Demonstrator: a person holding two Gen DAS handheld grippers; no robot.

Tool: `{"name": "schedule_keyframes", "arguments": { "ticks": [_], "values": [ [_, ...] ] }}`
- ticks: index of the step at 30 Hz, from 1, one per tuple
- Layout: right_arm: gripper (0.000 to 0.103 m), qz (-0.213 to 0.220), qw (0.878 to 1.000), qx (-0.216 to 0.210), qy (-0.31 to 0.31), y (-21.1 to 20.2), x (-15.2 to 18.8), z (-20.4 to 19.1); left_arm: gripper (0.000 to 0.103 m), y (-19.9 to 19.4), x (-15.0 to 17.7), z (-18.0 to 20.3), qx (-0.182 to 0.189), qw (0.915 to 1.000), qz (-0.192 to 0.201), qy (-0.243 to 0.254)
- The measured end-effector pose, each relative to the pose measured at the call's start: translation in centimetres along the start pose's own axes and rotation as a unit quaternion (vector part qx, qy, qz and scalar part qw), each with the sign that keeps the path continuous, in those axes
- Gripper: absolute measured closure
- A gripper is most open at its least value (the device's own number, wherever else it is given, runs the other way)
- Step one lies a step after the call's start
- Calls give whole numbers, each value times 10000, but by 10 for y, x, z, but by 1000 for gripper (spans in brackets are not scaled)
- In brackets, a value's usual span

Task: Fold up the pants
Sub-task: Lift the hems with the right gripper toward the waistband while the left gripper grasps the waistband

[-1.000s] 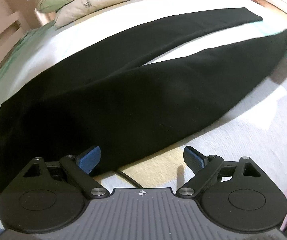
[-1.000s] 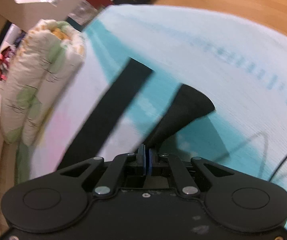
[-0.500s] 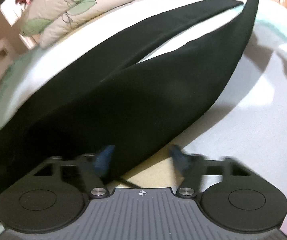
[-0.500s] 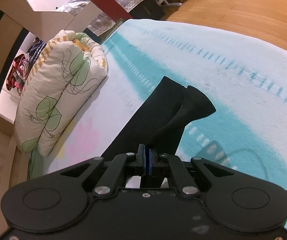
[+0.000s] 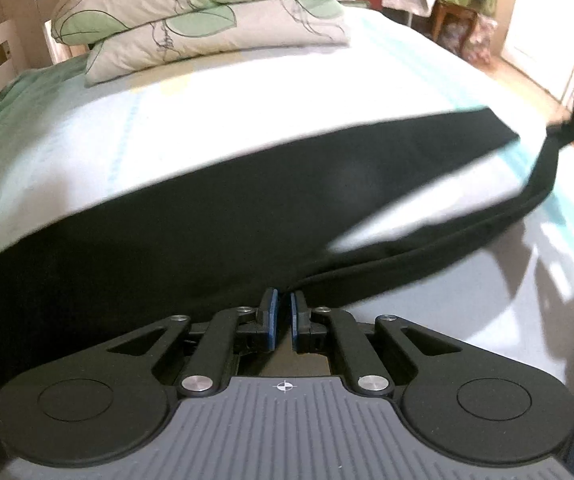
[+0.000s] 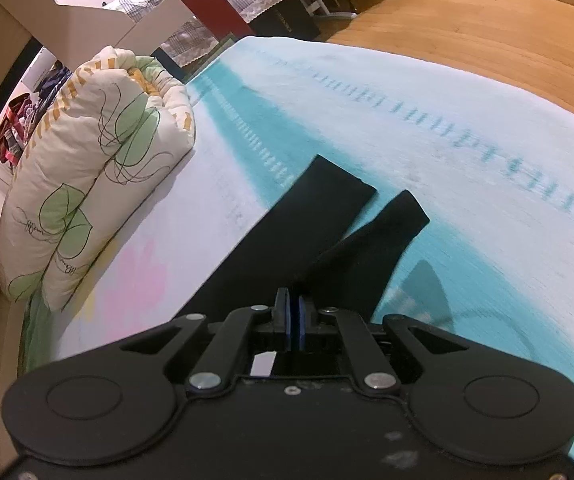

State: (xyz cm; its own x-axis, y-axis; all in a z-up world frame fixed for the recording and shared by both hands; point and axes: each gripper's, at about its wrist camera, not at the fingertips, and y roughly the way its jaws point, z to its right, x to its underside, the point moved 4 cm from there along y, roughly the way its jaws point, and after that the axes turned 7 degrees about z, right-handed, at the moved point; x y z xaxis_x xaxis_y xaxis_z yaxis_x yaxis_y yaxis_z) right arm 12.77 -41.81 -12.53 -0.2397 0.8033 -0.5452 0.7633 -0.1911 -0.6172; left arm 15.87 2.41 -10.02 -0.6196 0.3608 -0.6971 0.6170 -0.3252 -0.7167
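I have the black pants point(image 5: 191, 240) stretched lengthwise across the bed point(image 5: 247, 92), long axis running from my left tongs point(image 5: 283, 312) out to the right tongs point(image 6: 294, 316). The left pair is nearly closed, seemingly pinching the waist-end edge, with a slit between the pads. The right pair is clamped on one leg's cuff end, lifted beside the other leg lying flat. I judge the lifted leg must swing across onto it.

Wooden floor point(image 6: 467, 20) beside bed point(image 6: 407, 120), leaf-print pillows point(image 5: 207, 20).
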Motion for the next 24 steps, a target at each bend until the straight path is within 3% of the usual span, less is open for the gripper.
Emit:
{"name": "schedule_keyframes", "arguments": {
  "ticks": [9, 17, 24],
  "values": [
    [97, 90, 9999, 126, 16, 64, -24, -23, 96, 65, -54, -39, 159, 9996, -173, -137],
    [97, -34, 9989, 396, -263, 125, -23, -36, 96, 108, -67, -63, 153, 9984, -468, -259],
    [94, 12, 9974, 521, -491, 153, -18, -34, 96, 141, -74, -74, 53, 9975, -632, -309]
  ]
}}
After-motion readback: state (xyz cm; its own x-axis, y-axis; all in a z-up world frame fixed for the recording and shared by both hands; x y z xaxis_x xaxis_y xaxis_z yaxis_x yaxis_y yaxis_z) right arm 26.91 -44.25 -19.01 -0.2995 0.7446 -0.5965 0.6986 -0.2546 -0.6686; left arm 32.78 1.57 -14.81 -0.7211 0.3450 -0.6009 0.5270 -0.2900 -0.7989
